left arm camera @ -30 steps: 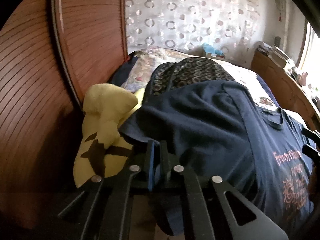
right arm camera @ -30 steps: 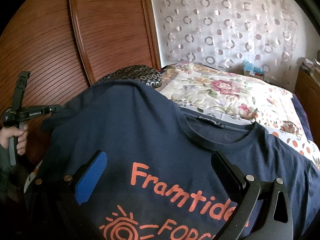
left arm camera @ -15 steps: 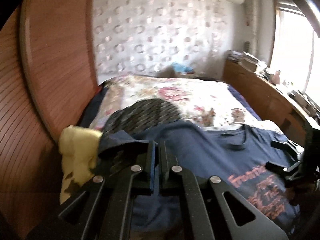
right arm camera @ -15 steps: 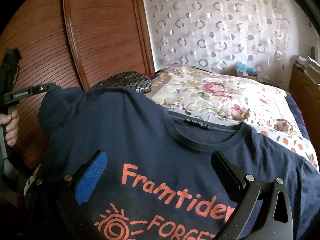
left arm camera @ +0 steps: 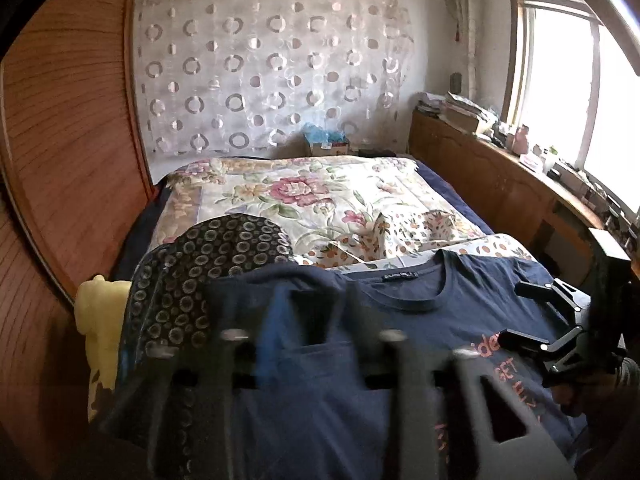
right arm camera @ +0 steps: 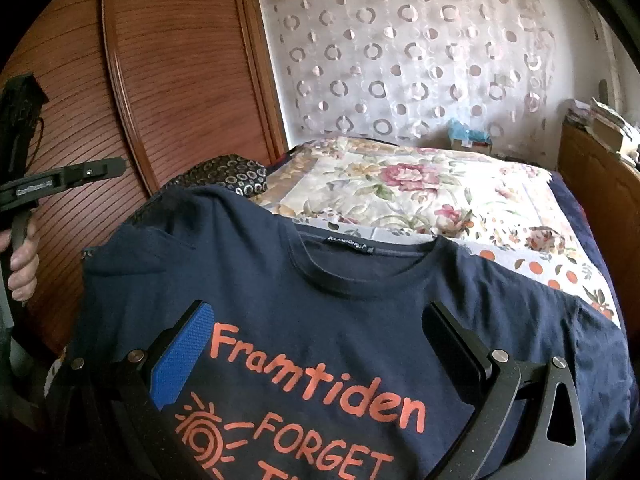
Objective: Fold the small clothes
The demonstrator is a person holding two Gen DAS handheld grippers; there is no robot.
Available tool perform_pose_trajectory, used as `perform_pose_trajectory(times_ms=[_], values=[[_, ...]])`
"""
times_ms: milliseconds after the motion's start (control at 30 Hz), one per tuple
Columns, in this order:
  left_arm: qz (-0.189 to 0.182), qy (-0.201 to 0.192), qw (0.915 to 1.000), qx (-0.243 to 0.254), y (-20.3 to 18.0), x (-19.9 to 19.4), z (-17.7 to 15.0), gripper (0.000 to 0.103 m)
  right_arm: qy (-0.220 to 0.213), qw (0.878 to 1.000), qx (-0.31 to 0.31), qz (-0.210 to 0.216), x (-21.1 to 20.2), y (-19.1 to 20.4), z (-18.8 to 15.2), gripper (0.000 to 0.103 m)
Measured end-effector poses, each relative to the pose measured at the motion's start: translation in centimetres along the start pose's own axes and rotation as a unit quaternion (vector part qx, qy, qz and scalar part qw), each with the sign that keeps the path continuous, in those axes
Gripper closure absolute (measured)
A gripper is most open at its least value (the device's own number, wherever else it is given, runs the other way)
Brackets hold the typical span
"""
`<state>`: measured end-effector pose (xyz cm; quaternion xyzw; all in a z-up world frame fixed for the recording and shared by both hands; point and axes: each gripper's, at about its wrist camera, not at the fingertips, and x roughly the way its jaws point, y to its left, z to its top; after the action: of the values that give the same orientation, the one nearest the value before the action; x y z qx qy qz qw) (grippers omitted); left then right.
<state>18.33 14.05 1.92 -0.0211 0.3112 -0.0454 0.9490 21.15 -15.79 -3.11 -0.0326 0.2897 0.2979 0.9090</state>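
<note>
- T-shirt (right arm camera: 360, 292): navy, orange print reading "Framtiden FORGET", lying front side up on the near end of the bed (left arm camera: 320, 196); neck opening toward the far wall, collar label visible
- One sleeve (right arm camera: 132, 248) of the T-shirt, on the wardrobe side, is bunched and partly doubled over the shoulder area
- Left gripper (left arm camera: 316, 344): blurred by motion in its own view; fingers appear spread apart with navy fabric visible between them; no cloth seen clamped. In the right wrist view it sits at the left edge, held in a hand (right arm camera: 22, 264), raised in front of the wardrobe, its tip clear of the sleeve
- Right gripper (right arm camera: 316, 344): fingers wide apart, one blue pad (right arm camera: 182, 356) facing inward; it holds nothing and sits over the printed chest area. Whether it touches the fabric cannot be told
- Dark ring-patterned garment (left arm camera: 208, 268): heaped just beyond and beside the T-shirt's sleeve, partly under it
- Yellow cloth (left arm camera: 100, 312): at the bed edge next to the wardrobe (left arm camera: 68, 160), beside the patterned garment
- Floral bedspread covers the rest of the bed; circle-print curtain (left arm camera: 272, 64) hangs on the far wall
- Wooden ledge (left arm camera: 492, 176) under the window carries stacked papers and small items, too small to identify
</note>
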Motion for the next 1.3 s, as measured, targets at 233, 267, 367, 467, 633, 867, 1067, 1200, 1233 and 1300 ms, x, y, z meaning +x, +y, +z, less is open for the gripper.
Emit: perform_pose_trajectory(times_ms=[233, 267, 367, 467, 633, 867, 1067, 1200, 1233, 1300], values=[[0.026, -0.002, 0.9993, -0.027, 2.0, -1.7, -1.7, 0.026, 0.015, 0.998, -0.023, 0.052, 2.9, 3.1, 1.4, 0.005], [0.029, -0.001, 0.9991, -0.030, 2.4, -1.9, -2.0, 0.026, 0.018, 0.998, -0.027, 0.062, 3.6, 3.7, 1.7, 0.006], [0.046, -0.001, 0.9981, -0.042, 3.6, -2.6, -3.2, 0.026, 0.027, 0.995, -0.034, 0.089, 6.1, 5.4, 2.7, 0.018], [0.059, -0.003, 0.9968, -0.054, 4.6, -3.2, -4.4, 0.026, 0.046, 0.993, -0.032, 0.106, 9.0, 7.1, 3.6, 0.027], [0.069, 0.010, 0.9953, -0.067, 5.6, -3.0, -6.4, 0.026, 0.059, 0.990, -0.055, 0.113, 12.4, 10.4, 4.5, 0.028], [0.065, 0.022, 0.9951, -0.072, 5.8, -2.2, -7.1, 0.026, 0.085, 0.983, -0.061, 0.152, 16.2, 10.4, 5.9, 0.033], [0.029, 0.030, 0.9972, -0.063, 4.8, -0.4, -6.4, 0.032, 0.093, 0.984, -0.072, 0.135, 16.0, 8.5, 5.9, 0.033], [0.003, 0.059, 0.9966, -0.057, 4.2, 2.6, -6.0, 0.056, 0.093, 0.987, -0.070, 0.114, 14.7, 7.2, 5.5, 0.033], [0.003, 0.066, 0.9964, -0.053, 4.0, 3.2, -6.0, 0.063, 0.092, 0.988, -0.069, 0.108, 14.4, 6.8, 5.2, 0.033], [0.005, 0.071, 0.9965, -0.044, 3.5, 3.9, -5.8, 0.069, 0.092, 0.989, -0.063, 0.097, 13.5, 6.2, 4.9, 0.033]])
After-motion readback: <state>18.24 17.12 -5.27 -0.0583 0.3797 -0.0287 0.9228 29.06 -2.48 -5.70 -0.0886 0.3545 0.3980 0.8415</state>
